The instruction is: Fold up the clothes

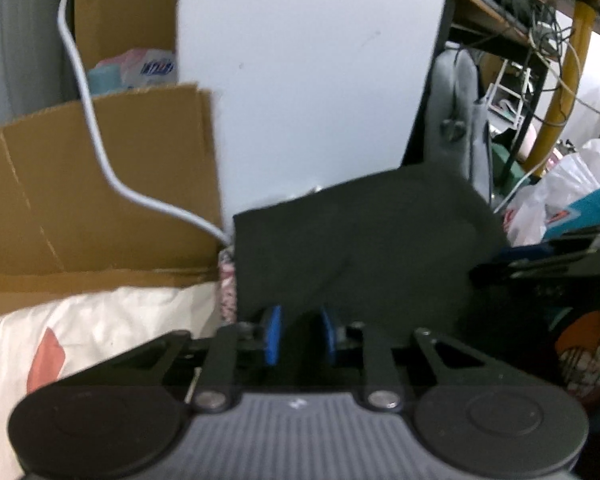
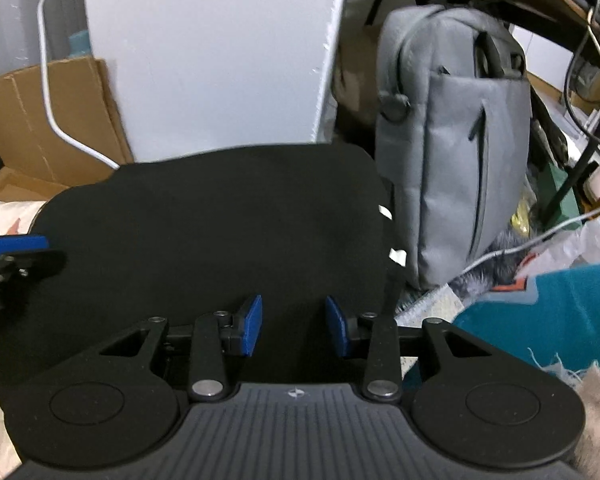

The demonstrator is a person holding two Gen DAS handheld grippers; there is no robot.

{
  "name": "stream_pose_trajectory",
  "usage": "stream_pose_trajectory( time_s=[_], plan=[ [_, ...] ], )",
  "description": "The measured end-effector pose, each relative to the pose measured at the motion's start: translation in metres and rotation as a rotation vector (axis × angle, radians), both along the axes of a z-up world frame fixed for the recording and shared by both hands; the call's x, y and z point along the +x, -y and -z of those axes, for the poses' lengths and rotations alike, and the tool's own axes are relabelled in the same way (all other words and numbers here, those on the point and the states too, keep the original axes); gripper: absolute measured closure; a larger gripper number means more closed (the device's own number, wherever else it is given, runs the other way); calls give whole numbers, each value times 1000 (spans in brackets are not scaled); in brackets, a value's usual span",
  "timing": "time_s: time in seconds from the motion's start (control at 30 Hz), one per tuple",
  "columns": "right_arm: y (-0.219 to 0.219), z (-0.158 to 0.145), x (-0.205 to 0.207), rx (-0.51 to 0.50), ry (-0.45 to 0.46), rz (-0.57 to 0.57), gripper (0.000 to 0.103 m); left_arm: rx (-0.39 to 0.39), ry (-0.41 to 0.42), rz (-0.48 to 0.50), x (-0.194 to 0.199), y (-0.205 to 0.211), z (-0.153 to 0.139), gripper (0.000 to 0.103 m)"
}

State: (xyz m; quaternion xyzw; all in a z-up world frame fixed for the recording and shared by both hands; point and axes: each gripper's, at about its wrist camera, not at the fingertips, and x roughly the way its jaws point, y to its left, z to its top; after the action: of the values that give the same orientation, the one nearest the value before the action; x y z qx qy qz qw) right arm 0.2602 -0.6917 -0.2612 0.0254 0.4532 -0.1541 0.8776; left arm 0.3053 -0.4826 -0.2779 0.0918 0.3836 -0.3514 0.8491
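Observation:
A black garment (image 2: 220,216) lies folded flat in front of both grippers; it also shows in the left wrist view (image 1: 356,248). My right gripper (image 2: 294,322) is open, its blue pads (image 2: 251,324) apart just above the garment's near edge, holding nothing. My left gripper (image 1: 300,330) has its blue pads (image 1: 274,334) partly closed, with a fold of the black cloth rising between them. The left gripper's fingers also show at the left edge of the right wrist view (image 2: 14,250), at the garment's left side.
A grey shoulder bag (image 2: 452,140) stands right of the garment. A white panel (image 2: 216,56) and a cardboard box (image 1: 92,192) stand behind, with a white cable (image 1: 96,128). White bedding (image 1: 100,340) lies left; teal cloth (image 2: 540,320) and plastic bags (image 1: 560,188) right.

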Motion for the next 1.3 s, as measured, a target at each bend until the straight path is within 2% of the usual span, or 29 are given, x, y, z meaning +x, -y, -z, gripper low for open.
stream_pose_trajectory(
  time_s=[0.1, 0.13, 0.23, 0.3, 0.33, 0.37, 0.43, 0.5, 0.67, 0.8, 0.87, 1.1, 1.2, 1.3],
  plan=[
    [8, -2, -1, -30, -16, 17, 63, 17, 14, -23, 7, -7, 0, 81],
    [11, -3, -2, -32, -16, 26, 63, 20, 14, -40, 11, -11, -2, 75],
    [16, -8, -4, -14, 7, 47, 63, 3, -2, -82, 21, -25, -8, 70],
    [12, -12, -3, -20, 27, 35, 63, -19, -13, -95, 25, -32, -12, 54],
    [10, -15, -2, -23, 37, 30, 63, -33, -15, -98, 25, -34, -15, 41],
    [8, -17, -1, -23, 47, 26, 63, -46, -17, -101, 26, -36, -18, 36],
    [5, -22, 1, -20, 69, 22, 62, -64, -18, -81, 24, -34, -24, 33],
    [1, -25, 3, -25, 88, 14, 62, -76, -16, -55, 22, -30, -29, 25],
    [-6, -21, 8, -3, 81, -3, 61, -106, 14, -33, 14, -13, -32, 14],
    [-7, -17, 11, -22, 80, 12, 60, -122, -17, -33, 10, -4, -27, 13],
    [-5, -18, 12, -28, 90, 35, 50, -105, -26, -23, 9, 2, -24, 13],
    [7, -12, 21, 13, 109, 88, 48, -122, -13, 4, 9, 5, -23, 13],
    [4, -3, 26, -22, 96, 77, 48, -98, 31, 5, 6, 7, -21, 15],
    [1, 4, 30, -50, 91, 66, 48, -95, 34, 11, 6, 8, -18, 16]
  ],
)
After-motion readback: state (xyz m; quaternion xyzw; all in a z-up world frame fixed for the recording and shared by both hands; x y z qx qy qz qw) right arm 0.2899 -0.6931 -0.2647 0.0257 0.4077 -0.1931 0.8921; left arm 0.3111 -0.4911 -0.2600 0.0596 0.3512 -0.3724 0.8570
